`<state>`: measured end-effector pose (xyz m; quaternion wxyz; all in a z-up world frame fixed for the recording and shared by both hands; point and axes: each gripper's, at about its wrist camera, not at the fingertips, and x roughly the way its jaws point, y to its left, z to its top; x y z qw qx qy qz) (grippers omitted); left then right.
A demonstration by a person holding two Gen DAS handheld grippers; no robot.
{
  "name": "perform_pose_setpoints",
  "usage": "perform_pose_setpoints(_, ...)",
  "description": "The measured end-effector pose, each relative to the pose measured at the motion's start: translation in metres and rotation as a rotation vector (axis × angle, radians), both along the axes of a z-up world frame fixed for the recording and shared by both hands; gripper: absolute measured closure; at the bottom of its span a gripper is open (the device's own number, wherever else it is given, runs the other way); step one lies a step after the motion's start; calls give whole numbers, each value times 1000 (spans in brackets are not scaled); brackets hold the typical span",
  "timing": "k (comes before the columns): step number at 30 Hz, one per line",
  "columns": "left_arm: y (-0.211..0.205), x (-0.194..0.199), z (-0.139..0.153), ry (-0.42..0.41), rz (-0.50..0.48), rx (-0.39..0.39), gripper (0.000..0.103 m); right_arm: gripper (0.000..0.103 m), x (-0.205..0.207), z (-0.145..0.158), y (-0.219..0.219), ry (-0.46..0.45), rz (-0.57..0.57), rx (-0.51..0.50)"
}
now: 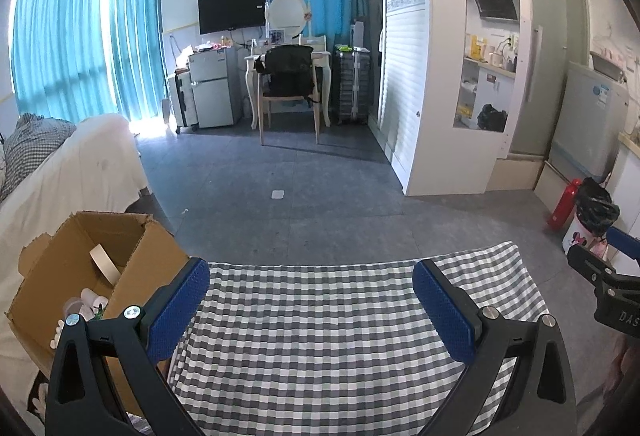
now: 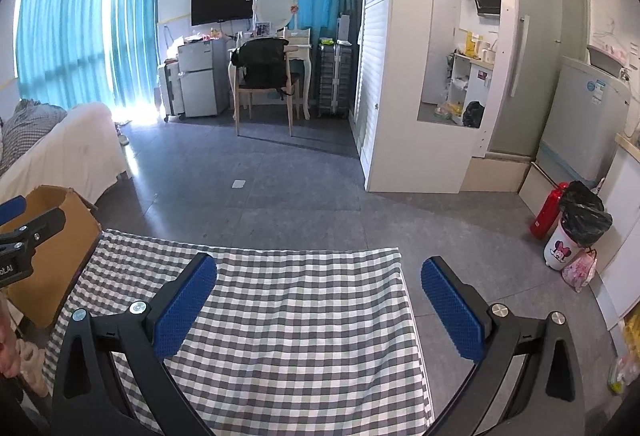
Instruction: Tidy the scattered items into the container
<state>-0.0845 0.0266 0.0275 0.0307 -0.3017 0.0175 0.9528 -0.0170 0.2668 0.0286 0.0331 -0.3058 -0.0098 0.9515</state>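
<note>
Grey-and-white checked cloth (image 1: 320,336) covers the worktop (image 2: 280,336); beyond it lie a grey tiled floor (image 1: 300,188), teal curtains (image 1: 56,48), a white bed (image 1: 80,164) and a dressing table with chair (image 1: 288,84). Cardboard box (image 1: 120,276) stands at the worktop's left edge, open-topped, with a tape roll (image 1: 102,262) and small pale items inside. Left claw (image 1: 312,308): spread wide, holding nothing, above the cloth beside the box. Right claw (image 2: 320,308): spread wide, holding nothing, above the cloth.

**Open cardboard box with collected items**

Brown corrugated cardboard box (image 1: 132,268), flaps up and torn, stands upright at the left edge of the checked counter. Inside lie a white tape roll (image 1: 102,262), small pale bottles (image 1: 90,300) and other indistinct items.
</note>
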Motion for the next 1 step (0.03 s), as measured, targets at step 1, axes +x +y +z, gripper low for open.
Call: perform_pose_setpoints(1, -1, 0, -1, -2, 0, 2, 0, 0, 0, -1, 0, -2, 1, 1)
